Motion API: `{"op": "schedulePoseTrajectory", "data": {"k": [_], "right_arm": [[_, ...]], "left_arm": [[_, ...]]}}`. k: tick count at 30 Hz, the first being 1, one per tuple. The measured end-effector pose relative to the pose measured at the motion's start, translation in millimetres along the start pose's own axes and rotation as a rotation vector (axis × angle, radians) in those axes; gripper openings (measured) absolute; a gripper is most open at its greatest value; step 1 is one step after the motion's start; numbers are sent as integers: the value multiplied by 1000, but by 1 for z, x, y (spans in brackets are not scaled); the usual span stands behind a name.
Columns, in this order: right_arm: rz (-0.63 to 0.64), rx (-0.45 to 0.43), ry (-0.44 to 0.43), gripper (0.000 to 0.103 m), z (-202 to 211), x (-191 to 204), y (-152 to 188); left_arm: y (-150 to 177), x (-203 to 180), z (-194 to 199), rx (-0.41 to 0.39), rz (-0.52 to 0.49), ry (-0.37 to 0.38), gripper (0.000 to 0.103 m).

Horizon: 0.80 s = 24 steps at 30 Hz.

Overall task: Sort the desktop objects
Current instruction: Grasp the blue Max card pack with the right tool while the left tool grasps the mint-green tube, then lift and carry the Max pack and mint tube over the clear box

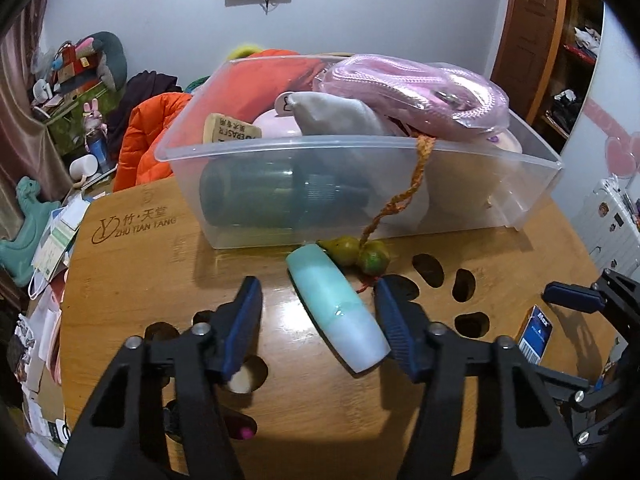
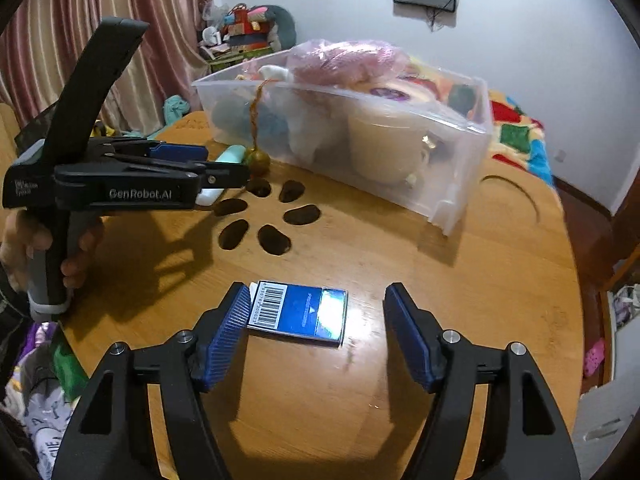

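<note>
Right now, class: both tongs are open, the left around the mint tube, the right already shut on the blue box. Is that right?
Not quite. The right tongs are open too: the right wrist view shows their fingers apart on either side of the blue box, which lies flat on the table. The left tongs are indeed open around the mint tube.

mint tube (image 1: 338, 312) flat beside full clear bin (image 1: 280, 152) | blue box (image 2: 298, 312) flat
</note>
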State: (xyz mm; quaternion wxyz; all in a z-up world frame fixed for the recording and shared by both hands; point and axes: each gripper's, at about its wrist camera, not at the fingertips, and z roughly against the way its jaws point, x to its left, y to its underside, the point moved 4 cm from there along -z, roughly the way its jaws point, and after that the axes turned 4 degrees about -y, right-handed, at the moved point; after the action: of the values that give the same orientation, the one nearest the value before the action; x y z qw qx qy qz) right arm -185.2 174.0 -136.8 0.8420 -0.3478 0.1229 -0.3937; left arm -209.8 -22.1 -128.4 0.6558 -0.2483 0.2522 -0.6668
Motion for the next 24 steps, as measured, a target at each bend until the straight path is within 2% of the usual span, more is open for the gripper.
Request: {"op": "schedulePoseTrajectory", "data": {"k": [3,5,6,10,12,16,19,24], "right_arm": [[21,-14,18,66,1,4,3],[30,-22,28,66,0,5,4],[27,-24,26,64,0,5,4],[22,-28,15,48,1,8,1],[18,-27,14,48,2,7,2],[-1,-29,8,47,4,6,4],[-41,-38,-37,46,9,5,7],[-93,-50,-55,46,16,-1,10]], "left_arm": [[0,2,0,-1,5,19,54],[1,4,-1,-2,0,14,49],[1,5,0,-2,-4,0,43],[4,9,2,-4,-13,-6,31],[6,10,4,-5,-24,-13,24],[12,12,10,-14,-26,-21,24],[16,14,20,-42,-22,-30,24],[17,18,34,-74,11,-4,24]]}}
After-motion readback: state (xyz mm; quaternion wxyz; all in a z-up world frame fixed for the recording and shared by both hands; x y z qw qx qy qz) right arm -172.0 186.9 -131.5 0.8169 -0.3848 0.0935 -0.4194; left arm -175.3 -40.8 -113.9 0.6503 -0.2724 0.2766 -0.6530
